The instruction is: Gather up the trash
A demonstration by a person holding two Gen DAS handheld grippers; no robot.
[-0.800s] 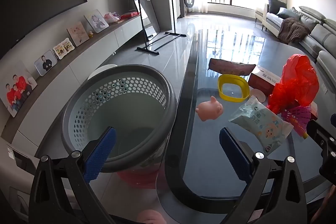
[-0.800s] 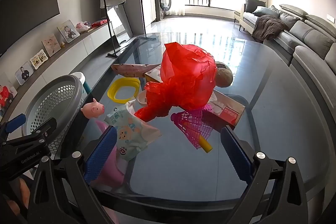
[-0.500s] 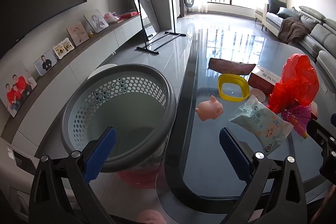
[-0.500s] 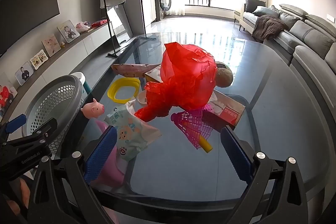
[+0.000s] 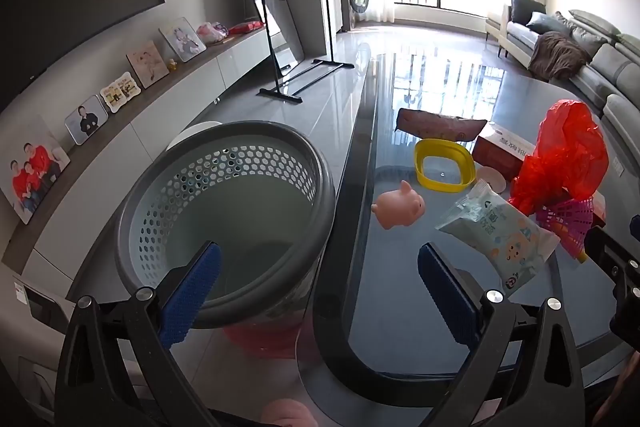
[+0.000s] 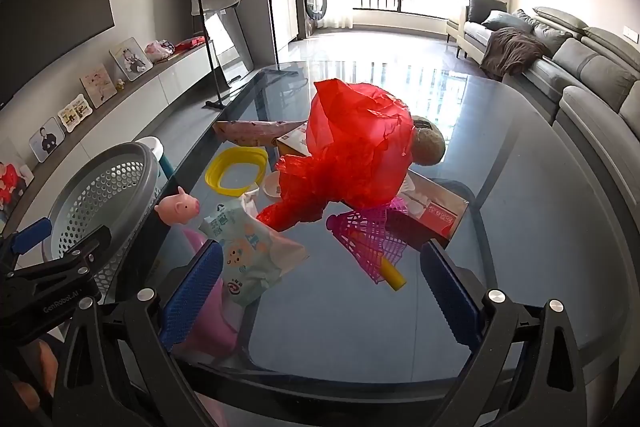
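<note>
Mostly glass table cluttered, basket beside; left tool, right tool wide apart, empty.

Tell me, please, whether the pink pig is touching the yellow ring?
Apart. The left wrist view shows bare glass between the pig and the ring; the right wrist view agrees.

Red bag perhaps hides the box partly.
</note>
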